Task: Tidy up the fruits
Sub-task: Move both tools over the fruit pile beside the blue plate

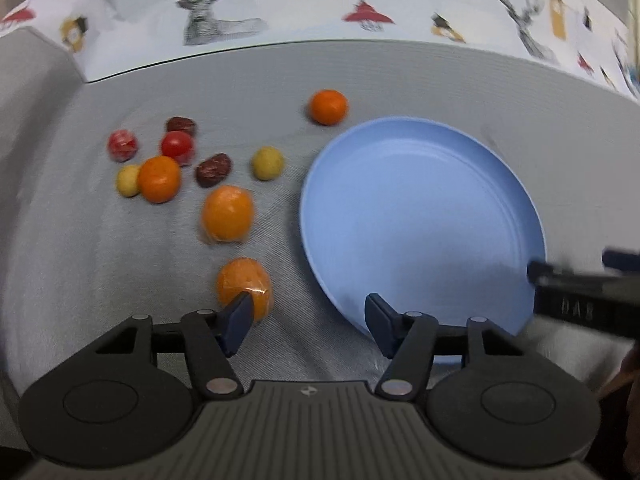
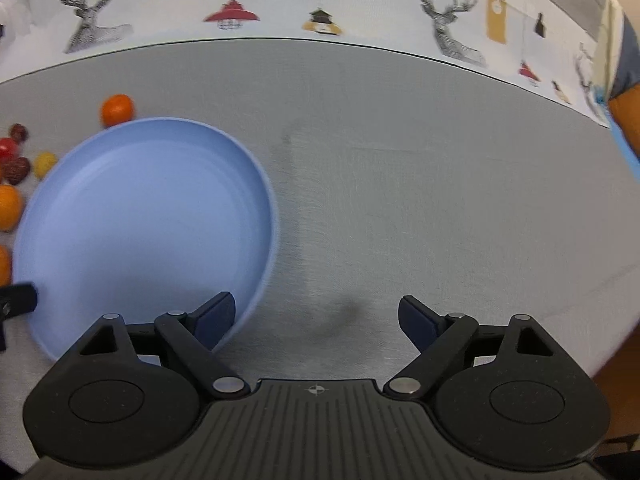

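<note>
Both tools gape with nothing between them — my left tool (image 1: 310,322) near an orange (image 1: 243,288), blue plate (image 1: 420,216) at two o'clock; my right tool (image 2: 316,316) over bare tabletop (image 2: 440,200).

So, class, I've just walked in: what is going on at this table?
A person holds two grippers over a grey table, sorting fruit. The blue plate holds nothing yet; the fruits lie loose to its left. The left gripper, jaws apart, is just above the nearest orange, not gripping it. The right gripper hangs open at the plate's right edge, holding nothing.
</note>
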The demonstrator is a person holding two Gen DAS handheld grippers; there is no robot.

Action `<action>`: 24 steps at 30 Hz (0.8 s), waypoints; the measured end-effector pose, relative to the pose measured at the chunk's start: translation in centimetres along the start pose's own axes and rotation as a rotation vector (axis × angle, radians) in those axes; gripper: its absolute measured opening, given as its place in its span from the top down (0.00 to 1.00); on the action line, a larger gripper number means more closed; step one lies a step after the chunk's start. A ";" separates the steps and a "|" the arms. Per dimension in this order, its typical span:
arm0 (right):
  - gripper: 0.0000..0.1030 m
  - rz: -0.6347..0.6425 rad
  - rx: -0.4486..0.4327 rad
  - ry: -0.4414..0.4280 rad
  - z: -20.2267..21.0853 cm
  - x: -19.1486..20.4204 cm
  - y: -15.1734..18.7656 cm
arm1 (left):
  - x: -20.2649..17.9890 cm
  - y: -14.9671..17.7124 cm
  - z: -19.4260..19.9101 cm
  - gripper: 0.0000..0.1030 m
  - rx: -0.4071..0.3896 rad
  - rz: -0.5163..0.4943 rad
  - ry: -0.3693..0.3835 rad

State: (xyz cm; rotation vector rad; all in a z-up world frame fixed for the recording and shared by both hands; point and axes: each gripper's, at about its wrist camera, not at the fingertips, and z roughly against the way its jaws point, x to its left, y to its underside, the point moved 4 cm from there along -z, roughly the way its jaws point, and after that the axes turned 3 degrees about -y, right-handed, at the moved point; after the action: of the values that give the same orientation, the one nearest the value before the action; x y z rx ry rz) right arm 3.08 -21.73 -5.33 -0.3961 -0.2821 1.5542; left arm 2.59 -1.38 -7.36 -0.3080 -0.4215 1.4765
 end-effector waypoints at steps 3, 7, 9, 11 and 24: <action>0.14 -0.004 0.002 0.025 0.0 -0.5 -0.1 | -1.0 0.4 -0.1 0.35 0.008 -0.054 0.021; 0.15 0.001 -0.004 0.031 0.2 -0.6 -0.1 | -0.8 0.3 0.0 0.35 -0.013 -0.044 -0.010; 0.15 0.011 -0.011 0.034 0.3 -0.6 -0.2 | -0.4 -0.2 0.2 0.35 -0.034 -0.033 -0.032; 0.15 0.011 -0.023 0.038 0.5 -0.5 -0.3 | 0.3 -0.6 0.6 0.33 -0.037 0.014 0.004; 0.38 0.010 -0.255 -0.094 4.8 0.6 -2.4 | 6.4 -3.5 3.9 0.78 -0.113 0.292 0.122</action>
State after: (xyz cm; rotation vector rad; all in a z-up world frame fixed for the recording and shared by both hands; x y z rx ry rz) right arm 3.27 -20.71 -0.04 -0.5239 -0.5555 1.5534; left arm 4.18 4.51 -1.79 -0.5660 -0.3738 1.7108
